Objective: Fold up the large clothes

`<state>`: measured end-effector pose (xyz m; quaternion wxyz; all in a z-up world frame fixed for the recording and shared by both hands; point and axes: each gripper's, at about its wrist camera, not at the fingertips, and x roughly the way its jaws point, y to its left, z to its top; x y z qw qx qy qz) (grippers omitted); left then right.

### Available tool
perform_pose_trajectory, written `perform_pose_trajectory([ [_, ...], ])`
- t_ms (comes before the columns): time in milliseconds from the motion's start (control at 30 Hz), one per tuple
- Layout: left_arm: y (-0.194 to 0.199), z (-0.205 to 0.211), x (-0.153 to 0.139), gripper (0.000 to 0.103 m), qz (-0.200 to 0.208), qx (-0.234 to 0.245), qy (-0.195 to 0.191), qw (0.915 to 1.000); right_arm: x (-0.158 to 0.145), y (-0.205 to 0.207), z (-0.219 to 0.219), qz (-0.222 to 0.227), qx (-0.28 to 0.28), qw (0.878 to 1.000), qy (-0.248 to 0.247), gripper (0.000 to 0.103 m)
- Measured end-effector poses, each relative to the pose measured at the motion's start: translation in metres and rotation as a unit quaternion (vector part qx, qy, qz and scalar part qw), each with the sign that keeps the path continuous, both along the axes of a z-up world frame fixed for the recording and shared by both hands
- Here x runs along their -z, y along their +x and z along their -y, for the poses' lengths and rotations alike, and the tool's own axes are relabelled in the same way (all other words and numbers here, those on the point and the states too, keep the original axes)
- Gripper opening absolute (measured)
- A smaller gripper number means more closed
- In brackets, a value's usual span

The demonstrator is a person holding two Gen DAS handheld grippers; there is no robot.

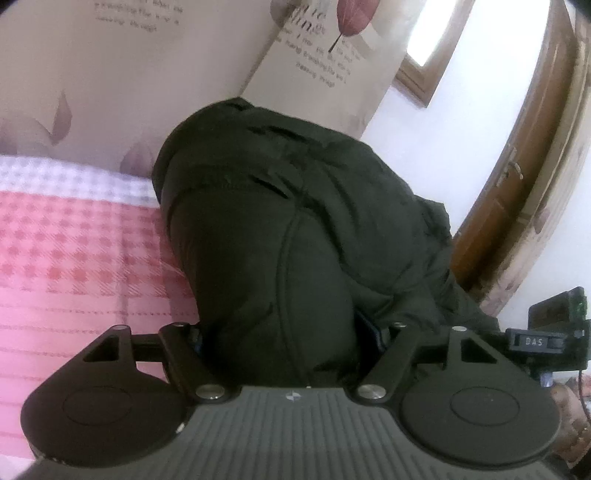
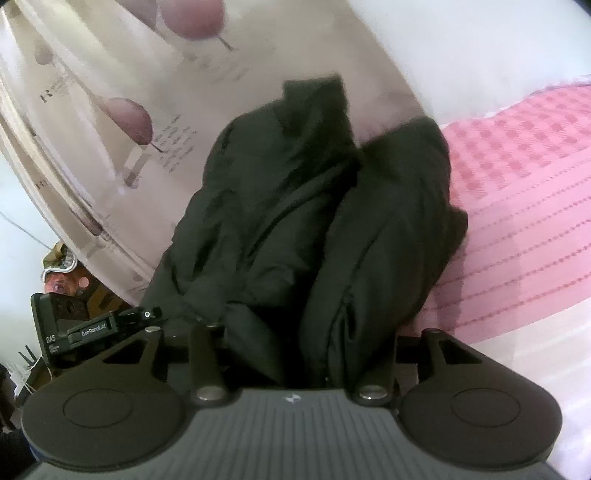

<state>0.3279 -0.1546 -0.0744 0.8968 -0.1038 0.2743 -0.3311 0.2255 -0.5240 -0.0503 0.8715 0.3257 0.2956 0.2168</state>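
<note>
Both grippers, left and right, are clamped on the dark jacket, bunched lengthwise toward 12 o'clock over the pink bed.

- I get soft daylight from a blown-out window.
- The dark jacket loses detail.
- Fisheye corners curve; my right view blurs.

Left wrist view: jacket bunched directly ahead, on the bed; bed extends left; curtain behind; door right. Right wrist view: jacket ahead; bed right; curtain behind-left; left tongs far left.
</note>
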Motion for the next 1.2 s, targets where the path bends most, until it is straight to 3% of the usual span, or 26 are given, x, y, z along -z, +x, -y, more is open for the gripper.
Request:
perform_pose_trajectory([
  [733,-0.072,-0.105,-0.051,0.069,0.047,-0.062,0.012,0.9969,-0.057,-0.018,-0.109,0.031,-0.049,0.998,0.021,0.044],
  [1200,-0.125,-0.175,-0.061,0.069,0.048,-0.088,0.039,0.9942,-0.060,-0.047,-0.180,0.021,-0.085,0.995,0.050,0.044],
])
